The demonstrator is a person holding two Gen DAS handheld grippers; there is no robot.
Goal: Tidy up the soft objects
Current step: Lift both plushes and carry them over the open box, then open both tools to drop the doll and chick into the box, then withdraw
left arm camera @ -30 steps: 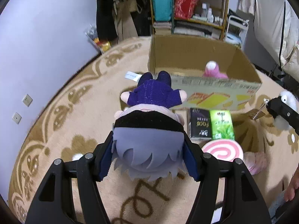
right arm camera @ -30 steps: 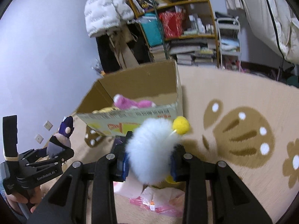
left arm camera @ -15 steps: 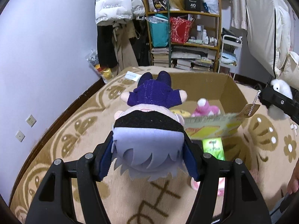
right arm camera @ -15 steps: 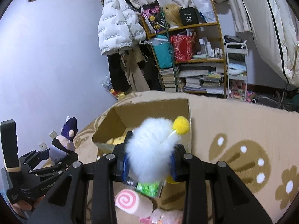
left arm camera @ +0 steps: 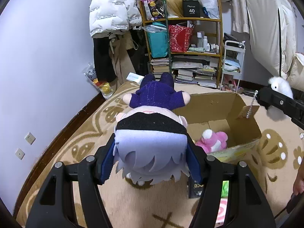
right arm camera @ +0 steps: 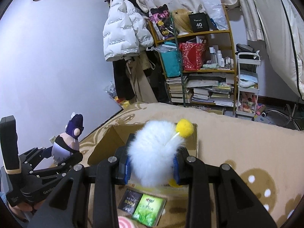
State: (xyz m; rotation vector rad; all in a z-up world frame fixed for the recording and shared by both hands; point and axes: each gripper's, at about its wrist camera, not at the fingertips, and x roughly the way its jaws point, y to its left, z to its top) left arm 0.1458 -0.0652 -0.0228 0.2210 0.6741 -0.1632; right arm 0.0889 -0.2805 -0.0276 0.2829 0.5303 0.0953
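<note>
1. Cluttered bedroom: beige patterned carpet [left arm camera: 79, 152] underfoot, a yellow-framed shelf of books and bags [left arm camera: 190, 43] at 12 o'clock, a white puffer jacket [right arm camera: 123, 28] hanging at 11.
2. Left gripper [left arm camera: 151, 158] is clenched on the head of a lavender-haired plush doll in a purple outfit [left arm camera: 152, 133]. The doll's body points away from the camera, feet toward 12 o'clock. A head grip leaves the body free to drop first.
3. Right gripper [right arm camera: 152, 164] is clamped on a white fluffy plush with a yellow pompom [right arm camera: 153, 152], squeezed at mid-body between the blue pads [right arm camera: 127, 168].
4. An open brown cardboard box [left arm camera: 245, 121] sits on the carpet at 3 o'clock in the left view, dead ahead in the right view. A pink plush toy [left arm camera: 214, 141] lies inside already, so the box appears to be the collection point.
5. Both loads are held above carpet level, near the box.
6. Room: the box floor looks mostly bare beside the pink toy. The near rim lies below both grippers; flaps stand up at the sides.
7. A black packet [right arm camera: 130, 200] and a green packet [right arm camera: 149, 209] lie on the carpet just in front of the box, not soft goods by the look.
</note>
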